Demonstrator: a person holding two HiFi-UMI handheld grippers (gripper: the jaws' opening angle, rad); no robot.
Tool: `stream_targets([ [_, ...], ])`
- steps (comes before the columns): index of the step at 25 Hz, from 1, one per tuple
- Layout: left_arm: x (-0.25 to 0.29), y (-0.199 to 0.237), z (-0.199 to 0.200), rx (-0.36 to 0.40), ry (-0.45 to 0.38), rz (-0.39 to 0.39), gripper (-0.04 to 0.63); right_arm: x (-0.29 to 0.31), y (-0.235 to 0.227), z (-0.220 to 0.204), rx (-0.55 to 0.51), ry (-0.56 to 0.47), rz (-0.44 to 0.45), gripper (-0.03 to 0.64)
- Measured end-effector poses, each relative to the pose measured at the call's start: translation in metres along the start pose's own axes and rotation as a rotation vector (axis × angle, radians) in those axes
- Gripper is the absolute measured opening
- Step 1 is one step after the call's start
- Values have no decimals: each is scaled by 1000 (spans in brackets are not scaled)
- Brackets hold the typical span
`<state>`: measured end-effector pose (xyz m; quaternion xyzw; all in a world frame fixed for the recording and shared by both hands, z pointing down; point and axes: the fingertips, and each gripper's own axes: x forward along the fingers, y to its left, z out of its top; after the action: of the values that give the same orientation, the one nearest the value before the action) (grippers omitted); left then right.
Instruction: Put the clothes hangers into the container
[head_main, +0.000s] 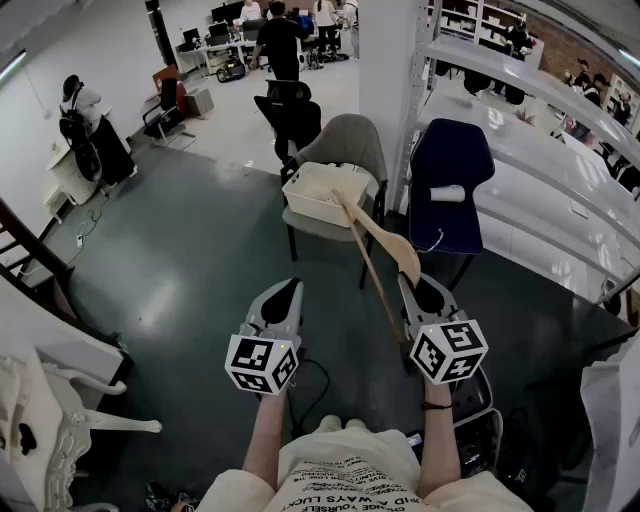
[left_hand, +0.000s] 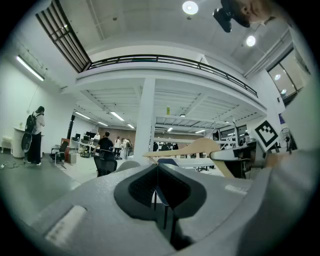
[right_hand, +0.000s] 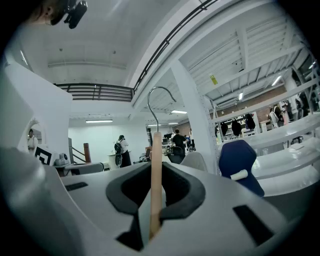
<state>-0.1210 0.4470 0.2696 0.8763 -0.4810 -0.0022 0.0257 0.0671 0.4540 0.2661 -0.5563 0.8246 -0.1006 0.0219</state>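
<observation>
Clamping the wooden hanger (head_main: 385, 238) in our right gripper (head_main: 424, 288), we are holding its long axis pointing ahead at the container (head_main: 300, 203) on the chair (head_main: 350, 140); our left gripper (head_main: 283, 297) is hanging closed and empty alongside.

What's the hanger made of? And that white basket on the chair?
The hanger looks like smooth pale wood: tan colour with a soft sheen. Its hook looks like metal: thin, grey and shiny. The basket is probably matt white plastic, going by its thin, even white walls.
</observation>
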Motion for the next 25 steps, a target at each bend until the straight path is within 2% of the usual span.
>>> stream_targets([
  [14,30,-7,-7,-2,8,13,23,8,-39,3,36,-27,-9,55],
  [25,54,-3,-20,-20,24,30,23,26,-64,-5,45,-10,-3,55],
])
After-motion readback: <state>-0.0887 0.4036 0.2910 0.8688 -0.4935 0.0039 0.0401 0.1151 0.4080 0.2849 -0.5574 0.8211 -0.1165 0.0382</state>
